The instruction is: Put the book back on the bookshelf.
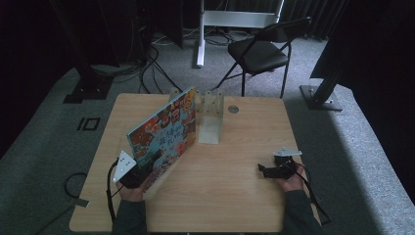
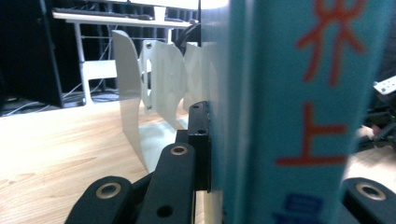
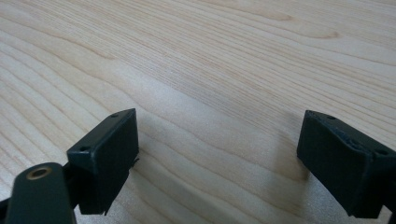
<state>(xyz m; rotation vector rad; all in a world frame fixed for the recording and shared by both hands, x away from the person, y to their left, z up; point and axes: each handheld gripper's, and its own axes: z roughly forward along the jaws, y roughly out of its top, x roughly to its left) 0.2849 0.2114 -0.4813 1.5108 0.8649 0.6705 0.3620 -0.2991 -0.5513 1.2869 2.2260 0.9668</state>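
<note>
A picture book (image 1: 164, 132) with a colourful cover stands upright and slanted on the wooden table (image 1: 235, 196), left of centre. My left gripper (image 1: 146, 172) is shut on its near lower corner. In the left gripper view the book's teal spine (image 2: 299, 112) with orange characters sits between the jaws of the left gripper (image 2: 280, 179), one black pad (image 2: 201, 140) pressed against its side. My right gripper (image 1: 263, 170) rests low at the table's right, pointing left. The right gripper (image 3: 217, 158) stands open over bare wood, nothing between its pads.
A white metal bookend (image 1: 211, 122) stands just behind the book's far end, and the bookend (image 2: 135, 102) shows beyond the left jaw. A round cable hole (image 1: 233, 109) lies near the table's far edge. A black folding chair (image 1: 262, 49) and floor cables sit beyond.
</note>
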